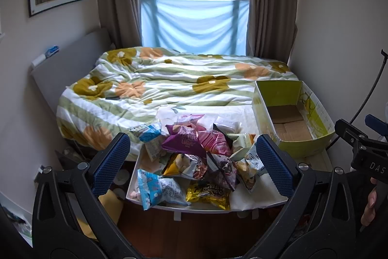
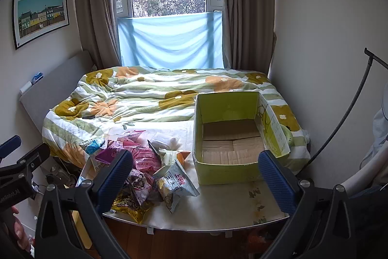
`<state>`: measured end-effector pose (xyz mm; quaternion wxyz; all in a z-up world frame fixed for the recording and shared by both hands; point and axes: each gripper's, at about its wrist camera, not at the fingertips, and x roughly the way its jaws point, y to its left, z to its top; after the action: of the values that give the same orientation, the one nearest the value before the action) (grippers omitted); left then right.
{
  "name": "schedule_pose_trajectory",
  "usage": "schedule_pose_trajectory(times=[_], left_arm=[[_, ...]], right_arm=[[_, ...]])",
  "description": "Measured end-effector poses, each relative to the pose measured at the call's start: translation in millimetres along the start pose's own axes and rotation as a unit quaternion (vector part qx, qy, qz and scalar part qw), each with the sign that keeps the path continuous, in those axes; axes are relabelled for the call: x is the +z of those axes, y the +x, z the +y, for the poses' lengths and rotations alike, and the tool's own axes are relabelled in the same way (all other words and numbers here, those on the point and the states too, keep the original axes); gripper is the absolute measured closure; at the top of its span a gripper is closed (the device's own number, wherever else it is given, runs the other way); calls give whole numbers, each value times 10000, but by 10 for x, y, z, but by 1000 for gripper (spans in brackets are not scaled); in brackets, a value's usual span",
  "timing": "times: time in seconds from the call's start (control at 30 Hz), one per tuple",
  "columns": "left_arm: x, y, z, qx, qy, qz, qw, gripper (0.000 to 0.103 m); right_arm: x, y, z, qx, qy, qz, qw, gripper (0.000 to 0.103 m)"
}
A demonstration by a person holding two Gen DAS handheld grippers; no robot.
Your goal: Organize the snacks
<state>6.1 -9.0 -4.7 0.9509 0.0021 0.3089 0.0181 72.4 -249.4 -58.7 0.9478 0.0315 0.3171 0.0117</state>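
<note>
Claws (image 1: pixel 192 162) (image 2: pixel 196 176) agape — above snacks (image 1: pixel 194 157)

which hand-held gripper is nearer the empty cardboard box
Right. The right hand-held gripper faces the cardboard box, which sits just ahead between its open fingers. The left hand-held gripper hangs over the snack pile, with the box off to its right.

Snack packets (image 1: pixel 194 162) lay heaped, multicoloured and crumpled, at the bed's foot; the green cardboard box (image 2: pixel 232 137) stood open beside them.
</note>
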Motion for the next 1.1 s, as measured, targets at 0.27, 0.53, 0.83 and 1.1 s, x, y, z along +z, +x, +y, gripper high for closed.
schedule_pose_trajectory(times=[0.27,0.53,0.83,1.1], left_arm=[[24,10,10,-18,0,2,10000,1],[20,11,5,-13,6,9,10000,1],[15,18,-6,-7,6,5,10000,1],[26,35,-4,-12,10,12,10000,1]], right_arm=[[6,18,25,-15,3,-2,10000,0],[3,26,13,-6,12,-3,10000,0],[8,45,25,0,16,6,10000,0],[11,43,16,5,22,4,10000,0]])
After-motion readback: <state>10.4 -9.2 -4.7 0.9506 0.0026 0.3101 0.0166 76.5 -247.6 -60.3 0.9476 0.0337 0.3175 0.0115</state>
